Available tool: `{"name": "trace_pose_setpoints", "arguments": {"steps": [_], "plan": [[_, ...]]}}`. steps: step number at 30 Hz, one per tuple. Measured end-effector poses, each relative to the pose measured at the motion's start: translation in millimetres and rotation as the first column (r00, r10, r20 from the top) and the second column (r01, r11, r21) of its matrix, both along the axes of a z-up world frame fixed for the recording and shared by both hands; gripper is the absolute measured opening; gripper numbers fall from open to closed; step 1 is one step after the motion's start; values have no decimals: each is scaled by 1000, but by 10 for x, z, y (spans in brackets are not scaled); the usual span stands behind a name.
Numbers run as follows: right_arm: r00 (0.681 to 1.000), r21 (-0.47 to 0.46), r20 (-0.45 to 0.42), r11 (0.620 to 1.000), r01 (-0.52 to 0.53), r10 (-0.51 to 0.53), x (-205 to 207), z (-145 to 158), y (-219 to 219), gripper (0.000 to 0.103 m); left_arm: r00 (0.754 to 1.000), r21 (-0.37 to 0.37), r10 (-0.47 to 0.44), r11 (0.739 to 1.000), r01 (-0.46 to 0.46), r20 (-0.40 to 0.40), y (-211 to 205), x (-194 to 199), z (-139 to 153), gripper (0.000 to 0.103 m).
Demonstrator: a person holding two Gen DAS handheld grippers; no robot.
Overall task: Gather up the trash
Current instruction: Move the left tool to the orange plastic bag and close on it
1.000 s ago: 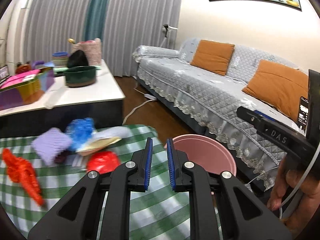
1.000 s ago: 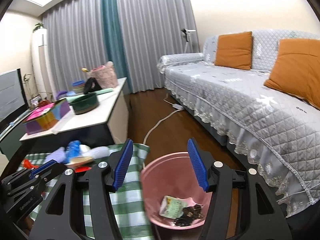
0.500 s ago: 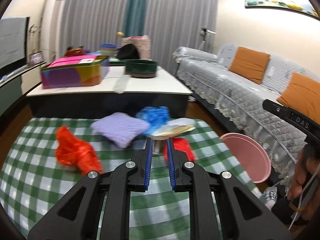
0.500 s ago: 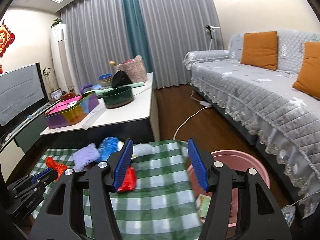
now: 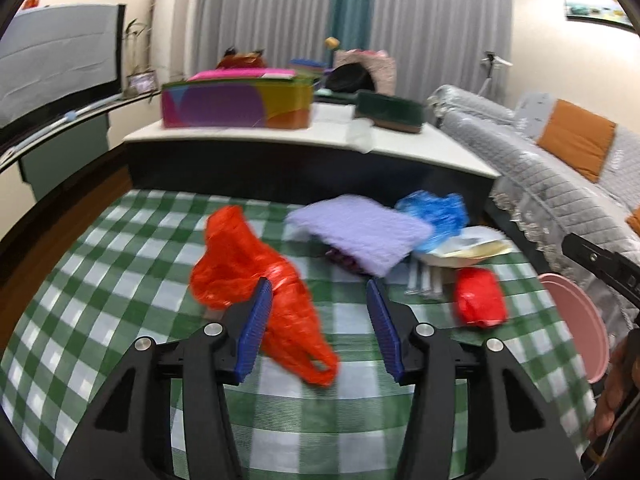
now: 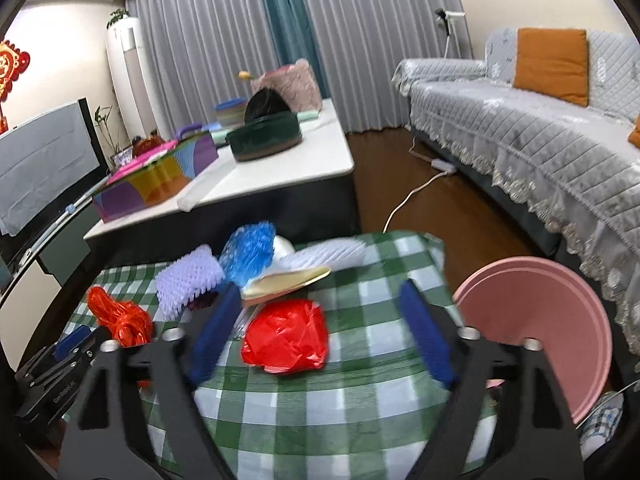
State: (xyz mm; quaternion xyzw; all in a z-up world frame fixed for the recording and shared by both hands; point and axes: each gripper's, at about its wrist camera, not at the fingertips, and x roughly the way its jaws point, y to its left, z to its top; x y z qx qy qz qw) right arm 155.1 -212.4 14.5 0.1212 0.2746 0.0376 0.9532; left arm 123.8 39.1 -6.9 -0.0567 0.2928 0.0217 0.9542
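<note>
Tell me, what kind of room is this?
Most likely a living room in a home: a long grey sofa with orange cushions, a covered television, and floor-length curtains behind a low white table.

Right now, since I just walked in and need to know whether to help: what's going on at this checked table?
A person is clearing trash with a gripper in each hand. The left gripper is opening over the orange plastic bag; the right gripper is opening toward the crumpled red bag. Neither holds anything yet. A purple cloth, blue wrapper and other scraps lie on the green checked tablecloth. The pink bin waits beside the table.
</note>
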Motion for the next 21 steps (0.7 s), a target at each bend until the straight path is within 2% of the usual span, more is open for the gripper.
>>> {"name": "trace_pose_setpoints", "arguments": {"steps": [8,21], "plan": [[993,-1,-107,999,-41,40,342,-357,269,91,995,-29,80,996,-81,-62,221,217,-210,59],[972,-23,-230,998,-54,47,676,-624,478,91,986,-45,94,994,-101,-141,280,457,-357,59]]}}
